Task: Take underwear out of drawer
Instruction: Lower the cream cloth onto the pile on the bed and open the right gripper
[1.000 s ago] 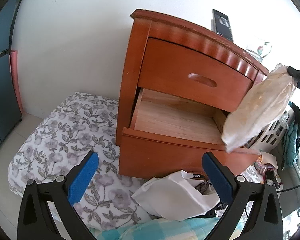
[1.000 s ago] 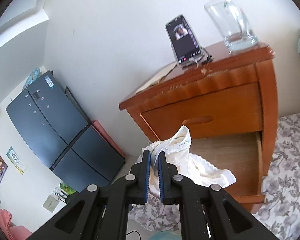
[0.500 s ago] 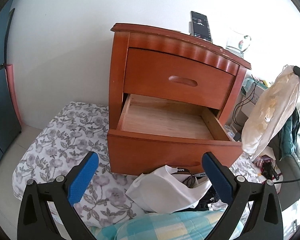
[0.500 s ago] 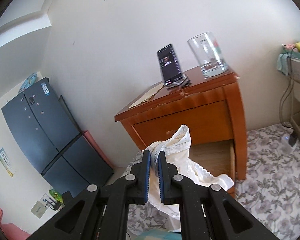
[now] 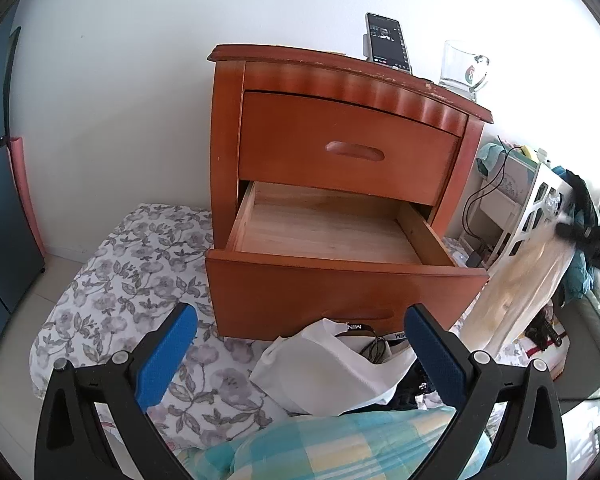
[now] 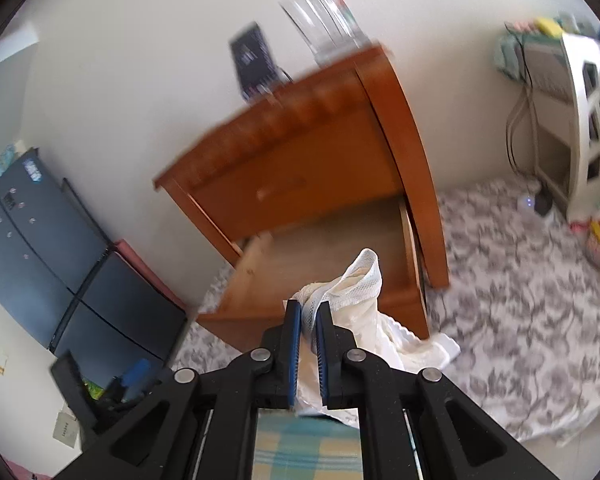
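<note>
While the drawer [image 5: 332, 236] stands bare, right claw [image 6: 309, 322] clamped on cream underwear [image 6: 360, 280] (hanging clear), left claw [image 5: 300, 344] spread apart.

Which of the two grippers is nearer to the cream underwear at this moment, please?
Right. The right gripper is shut on the cream underwear, pinching it between its pads. The left gripper stands open and empty before the open drawer, apart from it.
</note>
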{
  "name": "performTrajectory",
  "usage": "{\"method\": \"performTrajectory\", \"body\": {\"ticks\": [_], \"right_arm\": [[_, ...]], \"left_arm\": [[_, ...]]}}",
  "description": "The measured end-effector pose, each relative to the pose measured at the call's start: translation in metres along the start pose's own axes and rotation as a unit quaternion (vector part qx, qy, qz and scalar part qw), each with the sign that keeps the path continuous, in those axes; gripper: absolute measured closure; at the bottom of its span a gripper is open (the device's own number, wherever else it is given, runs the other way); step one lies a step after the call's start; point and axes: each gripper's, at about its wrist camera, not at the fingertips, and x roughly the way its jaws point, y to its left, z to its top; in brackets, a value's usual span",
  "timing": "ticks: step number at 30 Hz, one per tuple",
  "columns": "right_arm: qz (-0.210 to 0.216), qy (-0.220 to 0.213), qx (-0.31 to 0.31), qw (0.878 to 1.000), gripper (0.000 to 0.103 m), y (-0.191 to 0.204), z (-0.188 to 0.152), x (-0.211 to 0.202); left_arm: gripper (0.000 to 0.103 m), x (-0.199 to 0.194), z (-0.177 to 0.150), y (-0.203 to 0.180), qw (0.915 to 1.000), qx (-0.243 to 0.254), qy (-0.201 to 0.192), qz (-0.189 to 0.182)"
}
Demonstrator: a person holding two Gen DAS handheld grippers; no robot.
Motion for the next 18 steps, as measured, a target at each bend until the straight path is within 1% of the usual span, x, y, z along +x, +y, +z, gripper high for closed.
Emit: {"method": "performTrajectory", "body": {"ticks": [3,8,13,18], "right_arm": [[-0.001,0.025,0.011,1.0,0.095,-0.007,-0.009,0.017],[0.009,0.056,0.007,0.998,0.093,-0.001,-0.017,0.042],[0.034,0.088,-0.017,0.995,0.093,0.022,-0.022,0.07],[0.054,0.105,-0.066,0.991,0.093,0.057,-0.022,0.09]], "left_arm": [[0.0,0.002,-0.001,0.004,1.0,-0.006,0.002,0.004],[0.0,0.009,-0.002,0.006,0.9998,-0.012,0.013,0.007],[0.0,0.014,-0.004,0.006,0.9997,-0.01,0.02,0.007],[0.0,0.017,-0.004,0.01,0.9996,-0.013,0.024,0.011]]}}
